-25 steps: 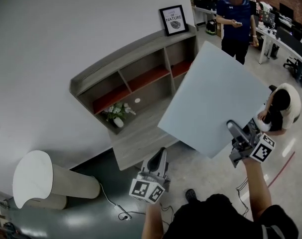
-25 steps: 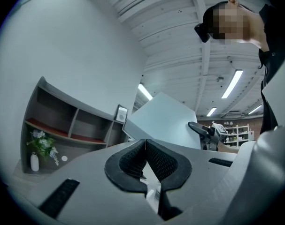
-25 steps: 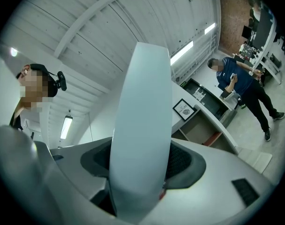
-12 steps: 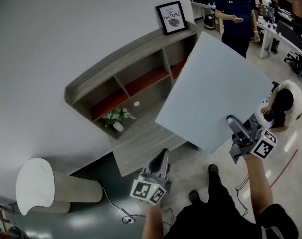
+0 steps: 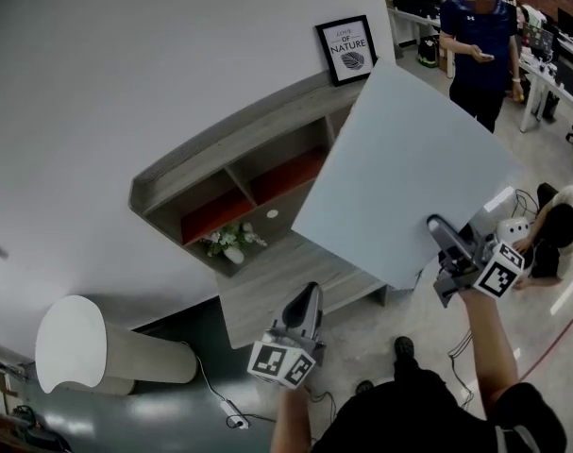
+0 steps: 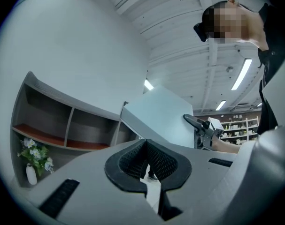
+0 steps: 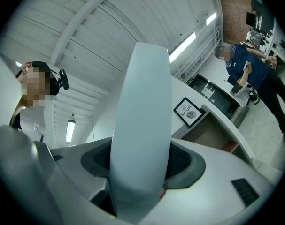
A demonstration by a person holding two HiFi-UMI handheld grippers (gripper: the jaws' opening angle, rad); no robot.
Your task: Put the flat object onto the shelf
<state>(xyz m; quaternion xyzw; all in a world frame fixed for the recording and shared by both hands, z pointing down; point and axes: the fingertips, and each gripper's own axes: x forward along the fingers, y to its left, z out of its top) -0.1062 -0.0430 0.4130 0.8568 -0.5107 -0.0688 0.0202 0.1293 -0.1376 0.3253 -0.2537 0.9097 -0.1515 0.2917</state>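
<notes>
The flat object is a large pale blue board [image 5: 409, 168], held tilted up in the air in front of the grey wall shelf [image 5: 258, 149]; its upper edge covers the shelf's right end. My right gripper [image 5: 439, 232] is shut on the board's lower right edge. In the right gripper view the board [image 7: 142, 107] stands edge-on between the pads of the right gripper [image 7: 141, 161]. My left gripper [image 5: 309, 293] hangs lower left of the board, shut and empty. In the left gripper view the left gripper [image 6: 146, 146] has its pads touching, with the board [image 6: 161, 114] beyond.
A framed picture [image 5: 347, 48] stands on the shelf top. A small vase of flowers [image 5: 231, 243] sits in a lower compartment, above a low wooden ledge [image 5: 286, 281]. One person [image 5: 480, 36] stands at the back right, another [image 5: 560, 234] sits at right. A white rounded seat [image 5: 74, 347] is at lower left.
Both grippers and the board have moved closer to the shelf; the board's top corner now sits next to the framed picture. The right gripper's grip is unchanged.
</notes>
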